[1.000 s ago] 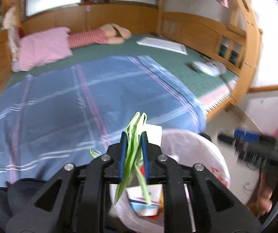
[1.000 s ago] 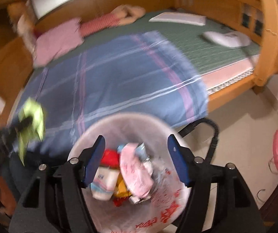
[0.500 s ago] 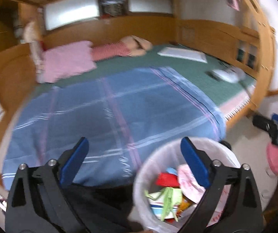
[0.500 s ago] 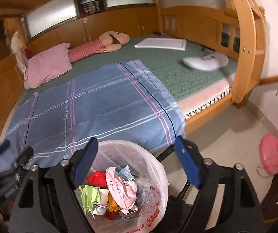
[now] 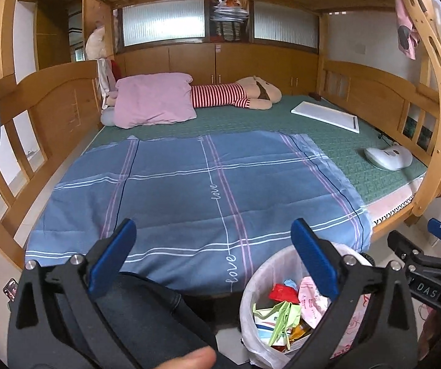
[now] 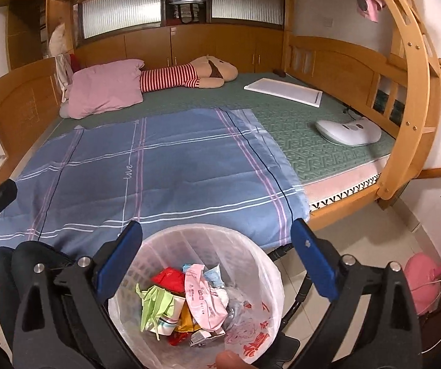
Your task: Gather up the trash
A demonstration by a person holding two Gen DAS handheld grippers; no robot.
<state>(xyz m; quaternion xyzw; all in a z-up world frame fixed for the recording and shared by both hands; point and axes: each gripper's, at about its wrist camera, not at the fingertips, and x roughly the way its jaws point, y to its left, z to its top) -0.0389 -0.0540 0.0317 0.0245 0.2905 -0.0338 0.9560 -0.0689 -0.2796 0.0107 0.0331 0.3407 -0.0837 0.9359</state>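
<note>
The left gripper [image 5: 211, 261] was seen with its jaws spread wide and nothing between them, held over the foot edge of the bed [image 5: 383, 181], where a blue checked blanket [image 5: 189, 184] was laid flat. No litter could be made out on the blanket or on the green mat beside it. To the right, a white bin [image 6: 260, 252] lined with a plastic bag was stood on the floor just off the bed's foot edge, and the collected trash was found inside it: a crumpled green paper [image 6: 154, 303], a pink wrapper [image 6: 202, 298], a red packet [image 6: 168, 276] and other scraps too jumbled to name. The right gripper [image 6: 217, 255] was held directly above the bin's mouth, its jaws likewise apart and empty. The bin lay below and to the right of the left jaws, and straight beneath the right ones, so the right hand was judged the nearer. With no loose piece in sight, the collecting was judged close to finished; any further item would have to be sought elsewhere.
</note>
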